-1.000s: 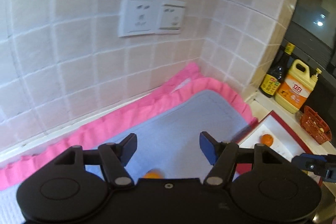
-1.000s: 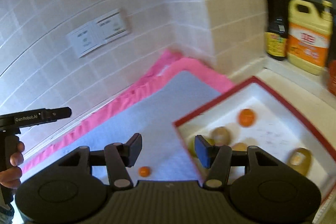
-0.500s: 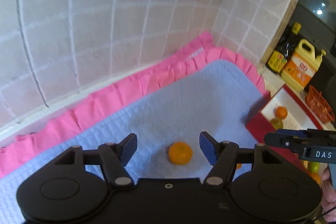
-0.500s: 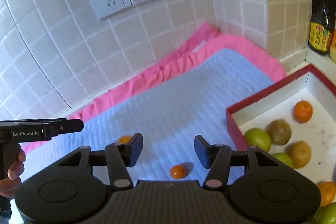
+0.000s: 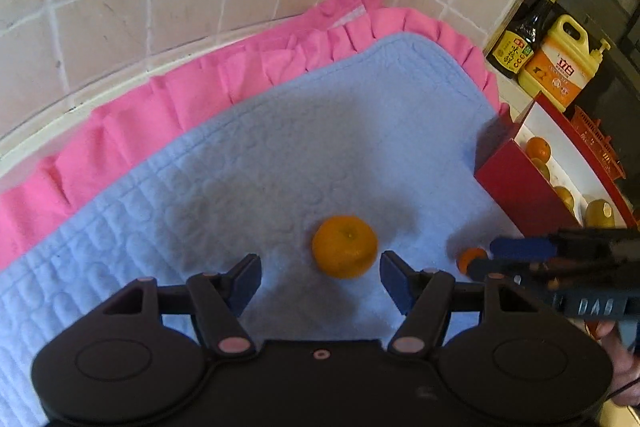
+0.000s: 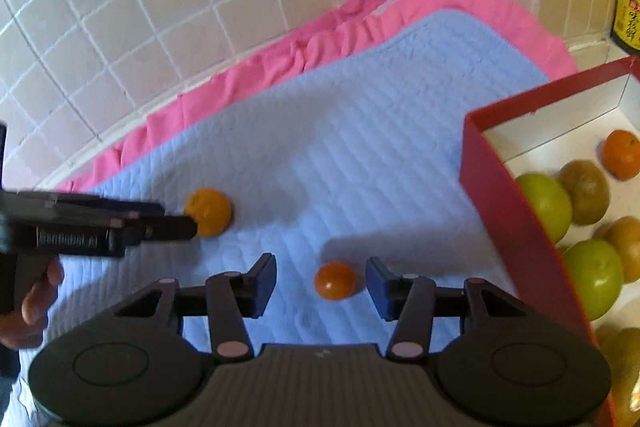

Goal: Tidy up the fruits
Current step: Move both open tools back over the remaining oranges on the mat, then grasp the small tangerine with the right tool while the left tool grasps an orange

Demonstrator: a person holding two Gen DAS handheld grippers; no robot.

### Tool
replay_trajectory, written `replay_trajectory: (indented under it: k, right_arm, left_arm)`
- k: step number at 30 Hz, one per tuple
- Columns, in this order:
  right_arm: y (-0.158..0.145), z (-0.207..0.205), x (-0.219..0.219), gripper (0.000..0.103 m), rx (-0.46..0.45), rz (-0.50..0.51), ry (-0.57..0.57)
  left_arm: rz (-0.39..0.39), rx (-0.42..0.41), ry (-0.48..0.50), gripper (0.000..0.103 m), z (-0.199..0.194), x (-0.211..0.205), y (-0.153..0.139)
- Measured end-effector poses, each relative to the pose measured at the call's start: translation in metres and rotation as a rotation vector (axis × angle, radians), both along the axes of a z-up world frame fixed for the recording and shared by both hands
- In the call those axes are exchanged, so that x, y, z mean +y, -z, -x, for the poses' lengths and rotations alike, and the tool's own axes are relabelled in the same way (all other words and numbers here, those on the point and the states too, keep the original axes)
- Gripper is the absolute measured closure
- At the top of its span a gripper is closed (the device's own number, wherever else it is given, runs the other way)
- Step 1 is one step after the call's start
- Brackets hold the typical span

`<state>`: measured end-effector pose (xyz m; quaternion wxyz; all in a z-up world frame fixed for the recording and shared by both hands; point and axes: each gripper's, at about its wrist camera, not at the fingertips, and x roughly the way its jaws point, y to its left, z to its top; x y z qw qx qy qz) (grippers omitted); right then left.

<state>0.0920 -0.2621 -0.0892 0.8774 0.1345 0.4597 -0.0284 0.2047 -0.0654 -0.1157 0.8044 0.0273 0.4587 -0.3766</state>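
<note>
Left gripper [image 5: 320, 277] hangs over the blue quilted mat [image 5: 280, 147], jaws released and clear of the large mandarin [image 5: 345, 246], which lies on the mat just ahead of them toward 1 o'clock. Right gripper [image 6: 321, 283] has its jaws parted, just been closing, about the small orange fruit [image 6: 335, 281], pads not touching it. Nothing obstructs either fruit. At 3 o'clock stands the red box [image 6: 516, 227] on the table; only the right view shows its green and brown fruit fully. The left view alone shows the yellow jug [image 5: 558, 67] and dark bottle [image 5: 520, 43] at 2 o'clock. Both fruits appear nearer than a second ago.
</note>
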Motion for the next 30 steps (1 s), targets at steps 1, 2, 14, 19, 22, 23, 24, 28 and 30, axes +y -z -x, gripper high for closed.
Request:
replay_trajectory:
  k: [1, 2, 14, 19, 22, 23, 24, 28, 30]
  right_arm:
    - [0.002, 0.001, 0.001, 0.051, 0.006, 0.002, -0.009]
    - [0.004, 0.001, 0.003, 0.051, 0.011, 0.007, -0.014]
    - [0.013, 0.0, -0.004, 0.062, 0.012, 0.005, 0.012]
    - [0.014, 0.0, -0.005, 0.071, 0.011, 0.021, 0.011]
    - [0.014, 0.0, -0.005, 0.076, 0.013, 0.021, 0.014]
    - [0.013, 0.0, -0.005, 0.076, 0.012, 0.024, 0.012]
    - [0.013, 0.001, -0.004, 0.076, 0.009, 0.027, 0.01]
    - [0.011, 0.004, -0.002, 0.077, 0.004, 0.036, 0.002]
    - [0.009, 0.007, -0.001, 0.077, -0.004, 0.035, 0.0]
  left_arm:
    - [0.005, 0.0, -0.001, 0.025, 0.0, 0.0, 0.001]
    - [0.009, -0.002, -0.002, 0.025, -0.002, -0.001, 0.001]
    - [-0.001, -0.011, 0.004, 0.025, -0.002, -0.023, 0.006]
    - [-0.012, -0.027, 0.001, 0.032, -0.002, -0.027, 0.006]
    - [-0.026, -0.043, -0.007, 0.036, 0.0, -0.029, 0.006]
    - [-0.031, -0.05, -0.011, 0.042, 0.0, -0.029, 0.006]
    - [-0.031, -0.055, -0.011, 0.046, 0.001, -0.029, 0.006]
    - [-0.023, -0.058, -0.009, 0.056, 0.003, -0.029, 0.003]
    - [-0.04, -0.078, -0.017, 0.056, 0.005, -0.028, 0.001]
